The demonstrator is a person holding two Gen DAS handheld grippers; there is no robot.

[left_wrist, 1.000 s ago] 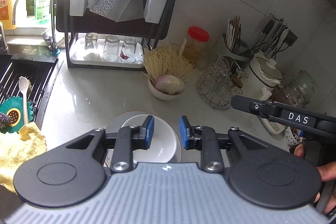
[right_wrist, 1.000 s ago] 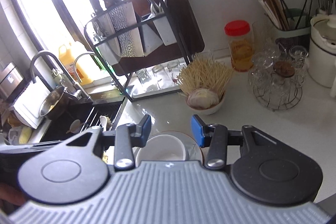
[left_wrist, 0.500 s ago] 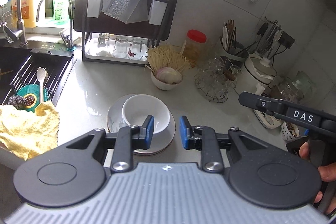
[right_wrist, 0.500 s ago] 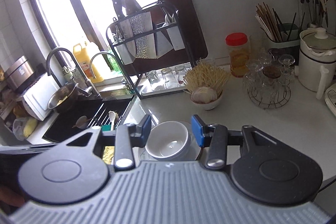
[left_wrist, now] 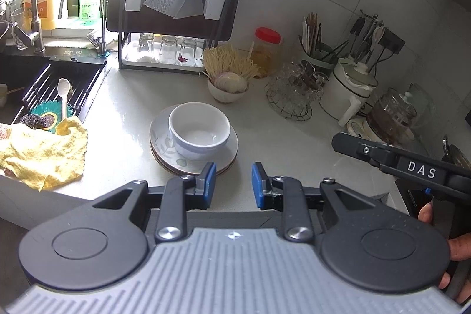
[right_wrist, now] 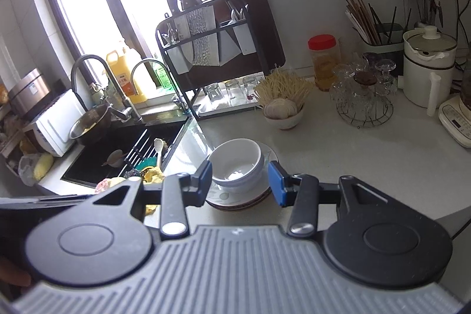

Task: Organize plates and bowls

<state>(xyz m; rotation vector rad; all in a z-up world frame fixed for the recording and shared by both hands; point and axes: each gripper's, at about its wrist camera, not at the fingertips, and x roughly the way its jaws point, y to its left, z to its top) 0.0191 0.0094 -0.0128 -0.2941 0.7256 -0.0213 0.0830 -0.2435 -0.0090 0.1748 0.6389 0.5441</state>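
A white bowl (left_wrist: 199, 131) sits in a short stack of plates (left_wrist: 176, 161) on the pale counter; the top plate has a leaf pattern. Both show in the right wrist view too, the bowl (right_wrist: 237, 164) and the plates (right_wrist: 235, 200). My left gripper (left_wrist: 232, 186) is open and empty, held back from the near edge of the stack. My right gripper (right_wrist: 240, 181) is open and empty, above and short of the bowl. The right gripper's body shows at the right of the left wrist view (left_wrist: 412, 167).
A black dish rack (left_wrist: 173, 19) with upturned glasses stands at the back. A bowl of noodles (left_wrist: 228, 84), a red-lidded jar (left_wrist: 266, 49) and a wire glass stand (left_wrist: 290, 96) are behind the stack. The sink (left_wrist: 44, 84) and a yellow cloth (left_wrist: 41, 155) are left.
Both grippers have pulled back and up from the bowl and plates, which now lie farther off. Both stay open and empty. The stack has not moved.
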